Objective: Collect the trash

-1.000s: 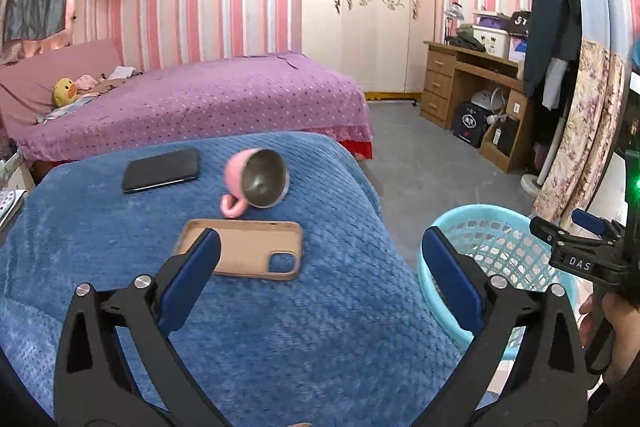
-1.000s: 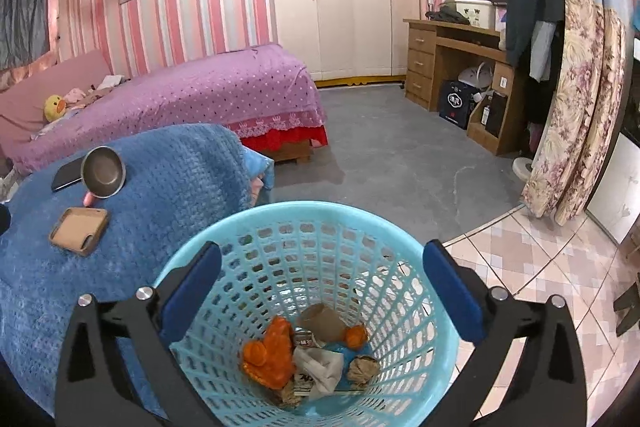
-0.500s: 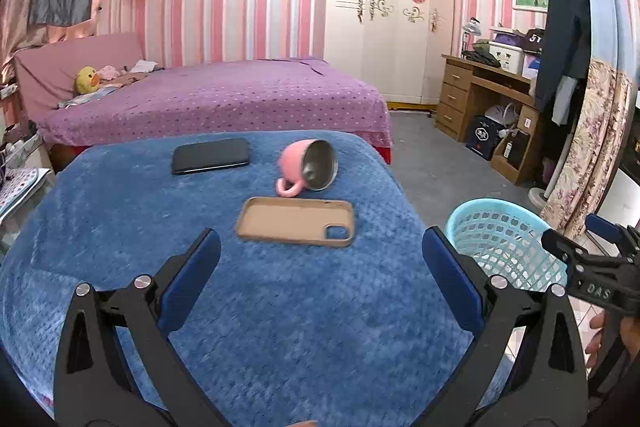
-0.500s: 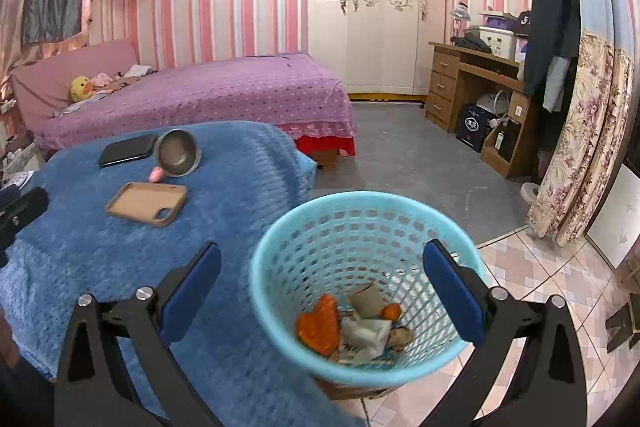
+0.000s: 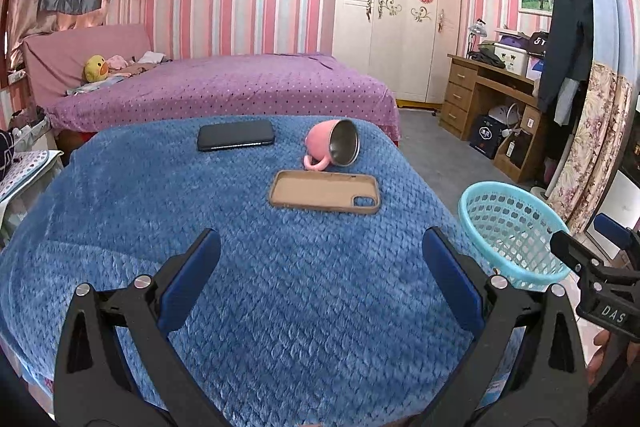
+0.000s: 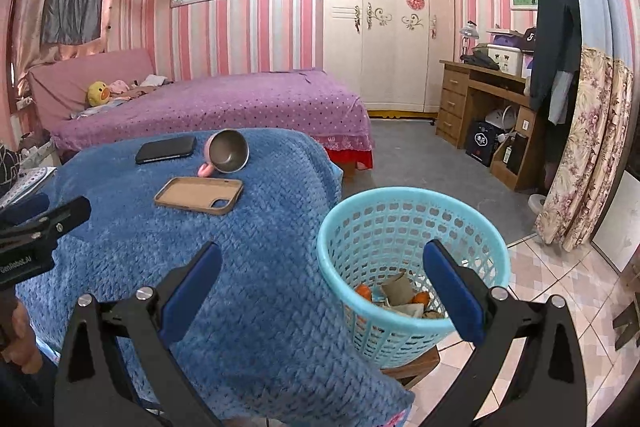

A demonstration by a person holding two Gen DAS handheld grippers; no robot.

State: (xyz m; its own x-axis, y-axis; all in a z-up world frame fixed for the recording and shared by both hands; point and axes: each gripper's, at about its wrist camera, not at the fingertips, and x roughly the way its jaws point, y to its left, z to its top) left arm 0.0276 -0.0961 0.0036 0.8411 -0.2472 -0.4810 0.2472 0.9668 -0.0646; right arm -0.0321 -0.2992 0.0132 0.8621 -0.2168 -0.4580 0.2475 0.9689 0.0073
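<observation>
Left gripper (image 5: 320, 267) held above the blue blanket (image 5: 280, 307) draped over the worktop, jaws released and spread wide with nothing between them. Right gripper (image 6: 322, 277) likewise released, jaws wide apart and empty, straddling the blanket's hanging edge on one side and the basket on the other. Light blue mesh basket (image 6: 404, 211) standing just beside the worktop's right edge on a low wooden stand, upright, holding the trash (image 6: 400, 299): crumpled paper, a piece of cardboard and orange scraps heaped at the bottom. On the blanket, a tan phone case (image 5: 325, 191) lying flat with its inside up, near the right edge. Just behind it, a pink mug (image 5: 333, 147) tipped on its side, metal interior facing right, handle touching the blanket close to the case. Left of the mug, apart from it, a black phone (image 5: 235, 140) lying flat. Beyond the worktop, a bed (image 5: 224, 87) under a purple dotted cover.
</observation>
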